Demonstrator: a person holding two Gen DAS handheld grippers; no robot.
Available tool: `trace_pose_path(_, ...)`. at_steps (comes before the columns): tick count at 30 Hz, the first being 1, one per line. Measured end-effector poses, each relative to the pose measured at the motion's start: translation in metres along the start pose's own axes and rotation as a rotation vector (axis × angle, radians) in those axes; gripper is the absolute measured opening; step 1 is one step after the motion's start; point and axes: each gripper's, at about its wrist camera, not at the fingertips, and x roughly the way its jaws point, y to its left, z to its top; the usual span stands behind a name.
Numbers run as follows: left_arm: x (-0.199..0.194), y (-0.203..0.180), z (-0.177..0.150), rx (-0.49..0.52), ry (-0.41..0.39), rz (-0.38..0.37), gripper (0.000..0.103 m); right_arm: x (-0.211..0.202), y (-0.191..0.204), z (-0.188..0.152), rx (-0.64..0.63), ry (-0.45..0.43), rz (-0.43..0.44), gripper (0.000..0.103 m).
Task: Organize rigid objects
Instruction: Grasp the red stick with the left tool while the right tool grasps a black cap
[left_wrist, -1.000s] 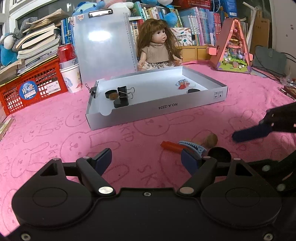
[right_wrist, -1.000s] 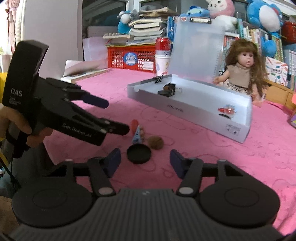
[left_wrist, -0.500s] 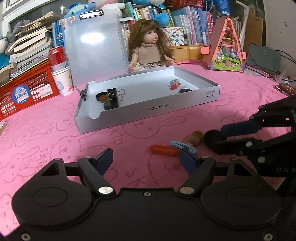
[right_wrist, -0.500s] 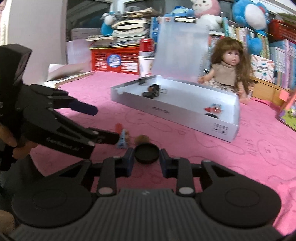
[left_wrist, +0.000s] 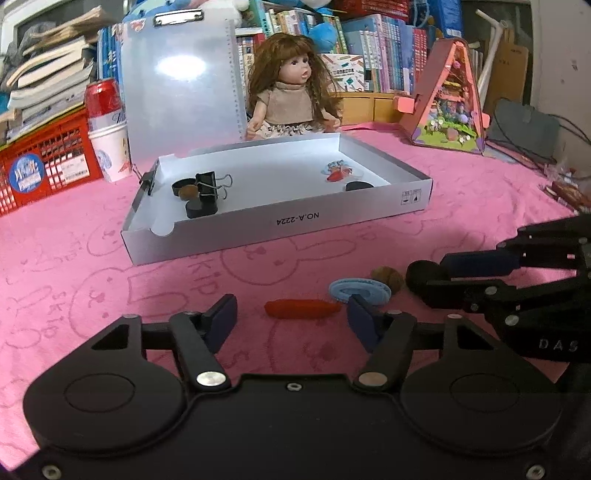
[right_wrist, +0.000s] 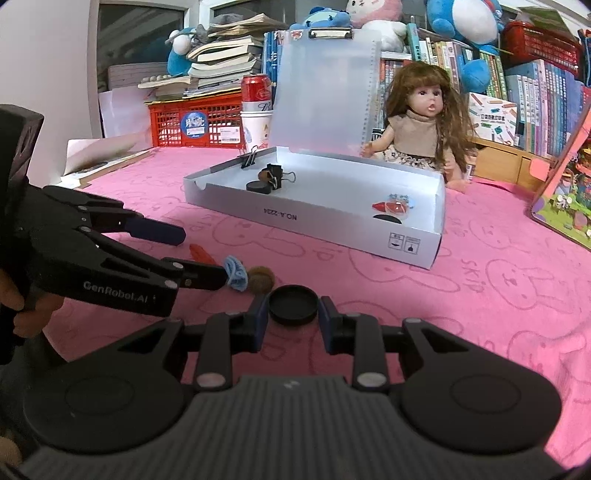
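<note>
desk (left_wrist: 74, 258): covered by a pink cloth printed with rabbit outlines.

black disc (right_wrist: 293, 304): lying flat on the cloth in the foreground; it is clamped between the two blue pads of the right gripper (right_wrist: 291, 317), whose jaws are drawn in narrow against its sides.

left gripper (left_wrist: 291, 317): held low over the cloth with its jaws about half open and closing; the red carrot-shaped piece (left_wrist: 302, 308) is seen lying between them, untouched by either pad.

blue ridged disc (left_wrist: 359, 290): attached at the carrot's thick end, just beside the left gripper's right-hand pad.

brown ball (left_wrist: 387, 277): resting on the cloth, between the blue ridged disc and the black disc.

white shallow box (left_wrist: 280, 225): placed farther back on the cloth, marked "no.a-2224". at one end a black binder clip (left_wrist: 210, 184), a brown ball and black round pieces are grouped; at the other end a second red-and-blue piece (left_wrist: 337, 171) and a dark disc are kept. another clip is fixed to the box rim.

background: a doll (left_wrist: 291, 92), a clear clipboard (left_wrist: 177, 81), a red crate (left_wrist: 44, 162), a red can on a paper cup, stacked books.
</note>
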Motion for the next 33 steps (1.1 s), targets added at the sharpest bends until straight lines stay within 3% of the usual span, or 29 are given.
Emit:
trace_pose_path(2, 0.000, 0.001, 0.000, -0.016, -0.003, 0.004, 0.058, -0.001, -0.001, -0.001, 0.008, -0.022, -0.017, 0.035)
trace_pose_path(5, -0.002, 0.001, 0.001, -0.017, -0.026, 0.064, 0.043, -0.001, -0.004, -0.001, 0.013, -0.046, -0.070, 0.036)
trace_pose_path(8, -0.006, 0.006, 0.003, -0.037, -0.061, 0.119, 0.043, -0.001, -0.010, -0.001, 0.053, -0.056, -0.113, 0.036)
trace_pose_path(15, -0.001, 0.012, 0.001, -0.059, -0.034, 0.140, 0.045, 0.004, -0.018, -0.003, 0.102, -0.058, -0.146, 0.039)
trace_pose_path(17, 0.002, 0.010, -0.001, -0.054, -0.024, 0.168, 0.051, 0.005, -0.017, -0.004, 0.099, -0.062, -0.163, 0.053)
trace_pose_path(23, 0.004, 0.006, -0.005, -0.042, -0.042, 0.214, 0.062, 0.008, -0.016, -0.005, 0.102, -0.059, -0.179, 0.056)
trace_pose_path(30, 0.005, 0.011, -0.005, -0.095, -0.041, 0.195, 0.060, 0.010, -0.017, -0.009, 0.132, -0.045, -0.187, 0.057)
trace_pose_path(33, 0.003, 0.010, -0.007, -0.106, -0.047, 0.170, 0.047, 0.011, -0.015, -0.009, 0.128, -0.045, -0.196, 0.057)
